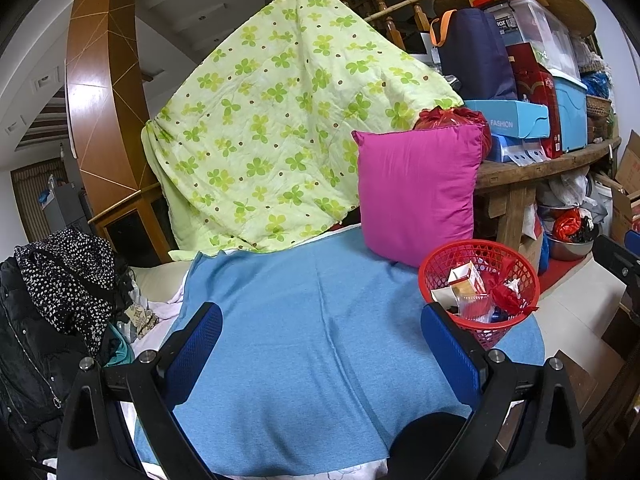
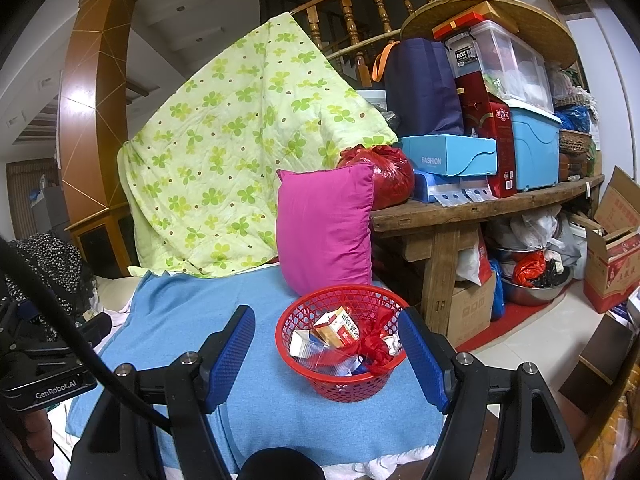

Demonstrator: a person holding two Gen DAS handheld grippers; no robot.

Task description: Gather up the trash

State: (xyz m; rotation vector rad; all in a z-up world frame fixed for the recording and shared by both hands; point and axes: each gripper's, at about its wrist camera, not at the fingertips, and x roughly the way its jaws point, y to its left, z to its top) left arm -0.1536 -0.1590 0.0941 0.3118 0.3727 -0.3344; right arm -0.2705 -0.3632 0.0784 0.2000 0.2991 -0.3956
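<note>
Left wrist view, left gripper (image 1: 320, 344): the two blue-padded fingers (image 1: 196, 354) are seen spread wide apart, with nothing held between them; only the blue blanket (image 1: 304, 320) is seen in the gap.
Left wrist view, red basket (image 1: 482, 284): it is set on the blanket beyond and just outside the right-hand finger, whose tip overlaps its near rim in the picture; contact cannot be told.
Left wrist view, trash: a red-and-white carton (image 1: 468, 278), a red crumpled wrapper (image 1: 505, 294) and clear plastic are seen inside the basket, to the right of the finger gap.
Left wrist view, surroundings: a pink cushion (image 1: 418, 192) is propped behind the basket, a green clover quilt (image 1: 276, 120) is draped further back, and dark clothes (image 1: 60, 284) are piled beyond the left-hand finger.
Right wrist view, right gripper (image 2: 326, 360): the fingers (image 2: 232, 356) are held well apart and clamped on nothing.
Right wrist view, red basket (image 2: 340, 384): it is framed between the two fingertips, nearer the right-hand one, whose tip overlaps the rim in the picture; the left-hand pad is kept apart from it.
Right wrist view, trash: the carton (image 2: 336, 330), the wrapper (image 2: 374, 344) and clear plastic are seen inside the basket.
Right wrist view, surroundings: the pink cushion (image 2: 326, 228) is stood just behind the basket, and a wooden bench (image 2: 460, 216) loaded with boxes is seen past the right-hand finger.
</note>
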